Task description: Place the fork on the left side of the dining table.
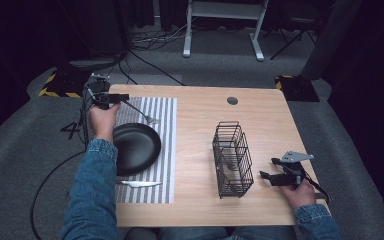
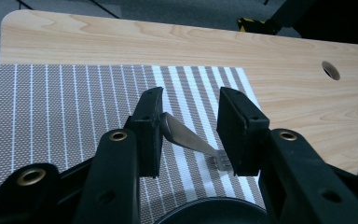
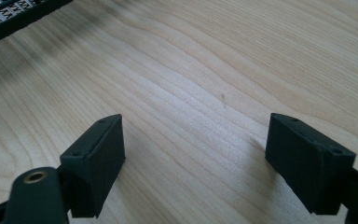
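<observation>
At the left of the high view, the left gripper (image 1: 130,100) is held by the left hand (image 1: 101,119) over the far part of the striped placemat (image 1: 167,150), which is laid on the left side of the wooden table (image 1: 200,125). In the left gripper view, a fork (image 2: 189,140) is seen lying on the placemat between the two black pads, its handle end close against the pad at the left and its tines just beside the pad at the right. The jaws are parted about the fork, and no pressing of the pads on it can be made out, so the fork is judged to be resting on the mat rather than gripped. A black plate (image 1: 136,147) is set on the placemat just nearer than the fork, and a knife (image 1: 139,184) is laid on the mat near the table's front edge. Further right, a black wire basket (image 1: 232,160) is stood upright on the bare wood. At the far right, the right gripper (image 1: 269,168) is held low by the right hand (image 1: 297,192) beside the basket, with its jaws spread wide over bare table and nothing between them.
</observation>
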Tool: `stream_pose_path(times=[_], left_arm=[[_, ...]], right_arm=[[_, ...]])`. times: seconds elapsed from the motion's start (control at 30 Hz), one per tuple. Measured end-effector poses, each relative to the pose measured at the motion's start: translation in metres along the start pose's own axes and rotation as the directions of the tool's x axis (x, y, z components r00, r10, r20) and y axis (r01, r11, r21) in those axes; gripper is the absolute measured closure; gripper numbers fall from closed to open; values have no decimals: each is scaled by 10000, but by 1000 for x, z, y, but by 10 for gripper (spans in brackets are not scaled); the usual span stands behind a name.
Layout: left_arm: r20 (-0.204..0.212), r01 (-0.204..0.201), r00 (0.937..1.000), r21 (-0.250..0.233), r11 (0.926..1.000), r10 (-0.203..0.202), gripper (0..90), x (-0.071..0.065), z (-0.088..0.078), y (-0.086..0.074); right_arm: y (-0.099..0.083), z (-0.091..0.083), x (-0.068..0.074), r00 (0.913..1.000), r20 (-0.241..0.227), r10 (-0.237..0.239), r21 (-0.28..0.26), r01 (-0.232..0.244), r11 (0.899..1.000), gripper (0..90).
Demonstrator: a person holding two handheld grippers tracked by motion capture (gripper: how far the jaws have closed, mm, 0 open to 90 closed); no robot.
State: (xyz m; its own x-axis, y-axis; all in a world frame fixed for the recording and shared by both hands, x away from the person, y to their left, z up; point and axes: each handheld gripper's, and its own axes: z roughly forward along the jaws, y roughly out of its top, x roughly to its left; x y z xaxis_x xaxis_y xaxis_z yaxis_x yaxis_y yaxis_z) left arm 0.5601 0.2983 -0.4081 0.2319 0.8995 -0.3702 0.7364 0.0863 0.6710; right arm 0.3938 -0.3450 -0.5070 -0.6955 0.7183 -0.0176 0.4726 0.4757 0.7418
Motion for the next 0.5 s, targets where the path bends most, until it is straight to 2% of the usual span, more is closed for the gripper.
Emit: stream_pose_path(times=[0.13, 0.37, 0.5], left_arm=[[-114, 64, 9999, 42, 10000, -63, 607, 5, 2, -2], [-250, 531, 9983, 131, 9985, -528, 603, 20, 13, -4], [-378, 503, 9981, 219, 9985, -494, 601, 23, 17, -5]], right_arm=[[0, 0, 0, 10000, 8, 18, 0, -18, 10000, 200], [0, 0, 0, 10000, 12, 26, 3, -26, 10000, 200], [0, 0, 0, 10000, 10, 27, 3, -27, 10000, 200]])
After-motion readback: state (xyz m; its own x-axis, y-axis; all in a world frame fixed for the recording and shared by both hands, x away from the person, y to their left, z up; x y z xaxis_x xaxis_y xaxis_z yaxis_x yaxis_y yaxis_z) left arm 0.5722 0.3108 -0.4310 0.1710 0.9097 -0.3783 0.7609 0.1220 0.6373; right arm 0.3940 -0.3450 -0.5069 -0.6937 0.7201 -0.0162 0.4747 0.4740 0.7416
